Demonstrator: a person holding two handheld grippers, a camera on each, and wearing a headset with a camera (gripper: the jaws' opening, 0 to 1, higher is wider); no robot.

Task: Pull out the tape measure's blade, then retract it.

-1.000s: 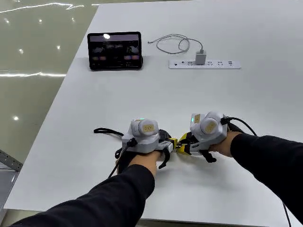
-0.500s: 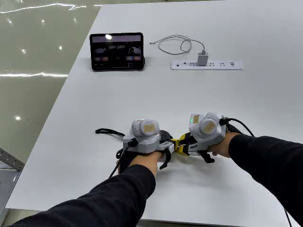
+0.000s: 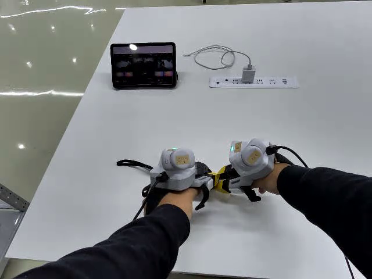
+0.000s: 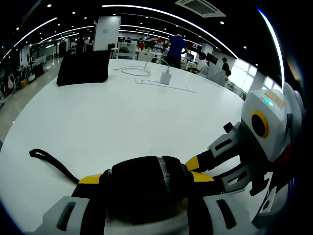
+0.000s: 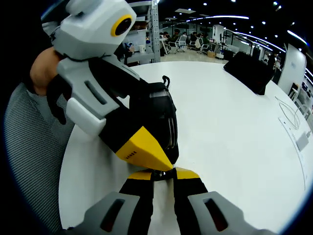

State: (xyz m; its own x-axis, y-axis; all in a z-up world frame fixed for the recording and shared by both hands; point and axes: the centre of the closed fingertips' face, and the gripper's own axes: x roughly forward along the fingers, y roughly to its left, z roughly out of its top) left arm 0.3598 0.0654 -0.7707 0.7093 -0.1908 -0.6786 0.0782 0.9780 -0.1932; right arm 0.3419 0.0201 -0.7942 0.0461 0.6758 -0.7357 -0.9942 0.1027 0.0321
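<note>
The black tape measure (image 4: 146, 188) sits between my left gripper's (image 4: 146, 178) yellow-tipped jaws, which are shut on its body just above the white table (image 3: 192, 116). Its black wrist strap (image 3: 131, 164) trails left on the table. In the right gripper view, the case (image 5: 159, 117) is right in front of my right gripper (image 5: 164, 175). That gripper is shut on a small dark piece at the case's mouth, the blade tip. No length of blade shows between them. In the head view, the left gripper (image 3: 208, 181) and right gripper (image 3: 221, 177) meet tip to tip near the table's front.
A dark tablet (image 3: 144, 64) stands at the back left of the table. A white power strip (image 3: 254, 82) with a plugged charger and looped cable (image 3: 218, 56) lies at the back. The table's left edge drops to a shiny floor (image 3: 40, 87).
My right gripper has edged slightly left, closer to the left gripper. The left gripper and tape measure have stayed in place.
</note>
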